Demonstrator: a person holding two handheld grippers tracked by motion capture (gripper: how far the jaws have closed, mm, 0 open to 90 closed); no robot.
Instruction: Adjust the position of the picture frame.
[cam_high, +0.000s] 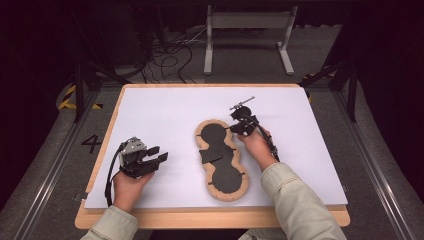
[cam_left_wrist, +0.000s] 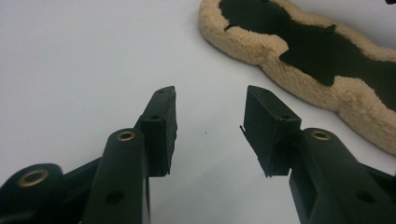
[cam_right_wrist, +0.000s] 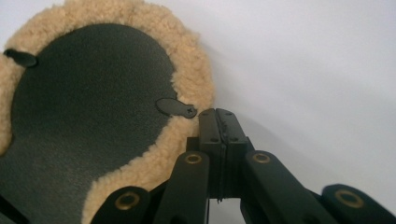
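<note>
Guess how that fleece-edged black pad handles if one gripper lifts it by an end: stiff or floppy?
The fleece pad lies flat and thin, so it probably droops when lifted by one end. Its narrow waists look like natural fold points. The woolly rim should give good grip and drag on the white sheet; likely light, no rolling.

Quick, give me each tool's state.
Left tool: open, nothing between the jaws.
Right tool: shut, empty, at the fleece pad's edge.

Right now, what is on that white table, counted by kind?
Black hand-held grippers: 2, the left gripper and the right gripper
Fleece-edged black pad: 1
Total: 3
</note>
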